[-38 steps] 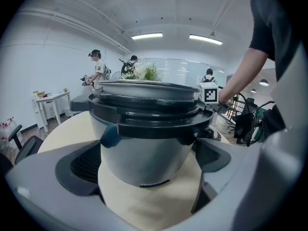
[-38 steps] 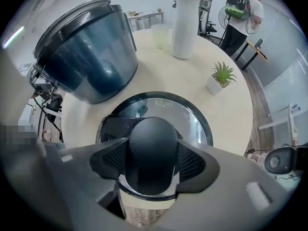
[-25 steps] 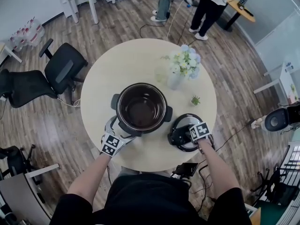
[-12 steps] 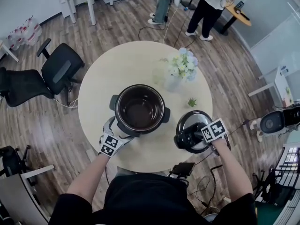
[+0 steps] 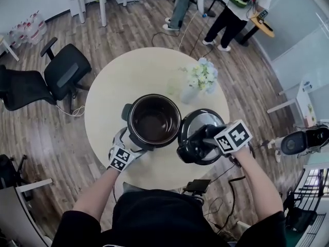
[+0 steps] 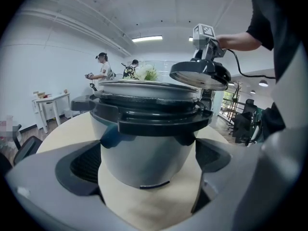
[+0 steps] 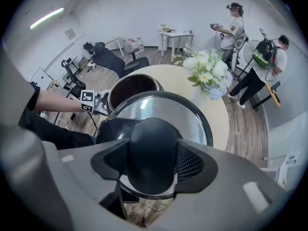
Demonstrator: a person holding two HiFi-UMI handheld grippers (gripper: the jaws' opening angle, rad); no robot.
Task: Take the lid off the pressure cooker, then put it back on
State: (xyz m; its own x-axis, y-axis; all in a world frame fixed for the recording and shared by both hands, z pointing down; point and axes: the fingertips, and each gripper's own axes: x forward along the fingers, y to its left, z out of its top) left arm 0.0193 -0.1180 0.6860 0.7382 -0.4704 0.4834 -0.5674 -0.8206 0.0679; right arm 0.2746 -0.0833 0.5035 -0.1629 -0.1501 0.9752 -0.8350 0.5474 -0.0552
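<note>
**Pressure cooker, lid off and held in the air**

We record one round, pale bench point(image 5: 128, 71) at the middle of the head view, on a wooden floor.

- Pressure cooker point(image 5: 154, 120): stands uncovered on the bench at the centre of the frame, with its dark inside showing.
- Lid point(image 5: 203, 121): silver with a black rim. It is lifted clear of the bench, just right of the cooker in the head view, with its left edge over the cooker's right rim. In the left gripper view we see it hanging above rim level at the upper right, slightly tilted and touching nothing below.
- Right gripper point(image 5: 198, 143): points steeply down over the lid. Its fingers pinch the lid's black handle point(image 7: 153, 148) from both sides.
- Left gripper point(image 5: 125, 144): sits at the cooker's lower left. Its fingers are spread wide, with the cooker's rounded lower wall bulging between them.
- Flowers point(image 5: 202, 75): white and pale blue, in a vase on the bench, above and right of the cooker.
- Office chairs point(image 5: 67, 73): black, at the left of the frame.
- Two people point(image 5: 231, 6): standing on the floor at the upper right
</note>
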